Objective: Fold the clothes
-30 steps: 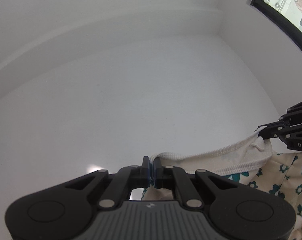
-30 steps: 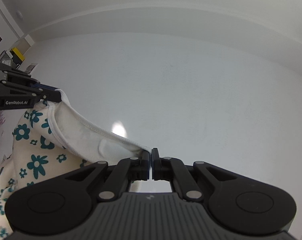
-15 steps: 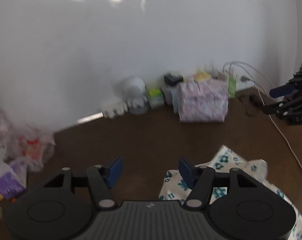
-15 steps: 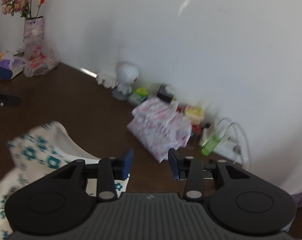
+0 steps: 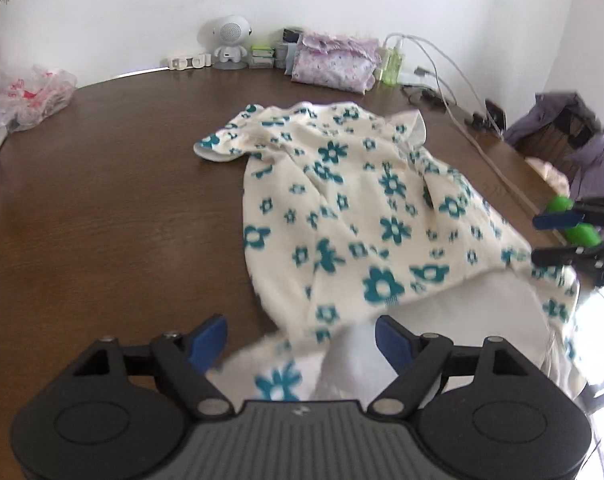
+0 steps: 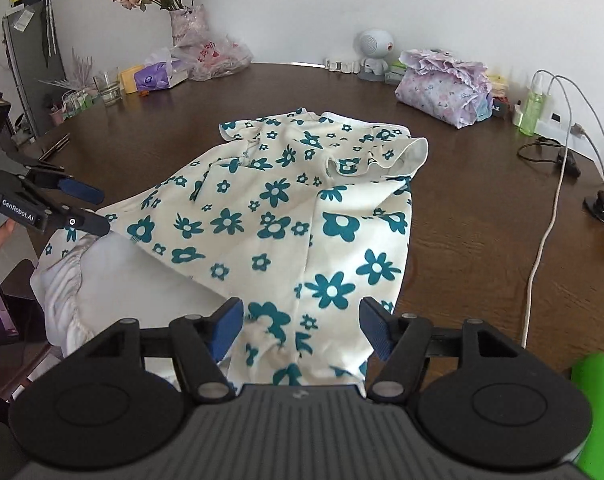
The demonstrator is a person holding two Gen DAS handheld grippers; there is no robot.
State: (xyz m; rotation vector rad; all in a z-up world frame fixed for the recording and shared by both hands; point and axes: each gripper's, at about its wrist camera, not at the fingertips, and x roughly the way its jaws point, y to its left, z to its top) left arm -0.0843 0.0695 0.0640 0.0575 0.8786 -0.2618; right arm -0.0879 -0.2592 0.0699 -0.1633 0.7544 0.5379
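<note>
The flowered dress (image 6: 286,216) lies spread on the brown table (image 6: 482,216), its neck and short sleeves toward the far edge by the wall and its hem at the near edge, where part of the skirt is turned back to show the white lining and some cloth seems to hang over the edge. This reads as the laying-out step of the fold, with the garment just set down: the left gripper (image 5: 302,338) and the right gripper (image 6: 300,326) both hover over the hem with their fingers wide and opening, cloth under the gaps but nothing pinched. Next, I judge, the turned-back hem and the creases across the skirt need smoothing flat before either side is taken up for a first fold. The hem itself is hidden behind the gripper bodies, so how far it overhangs cannot be told; the left view is blurred near the hem, and the dress's underside is unseen
</note>
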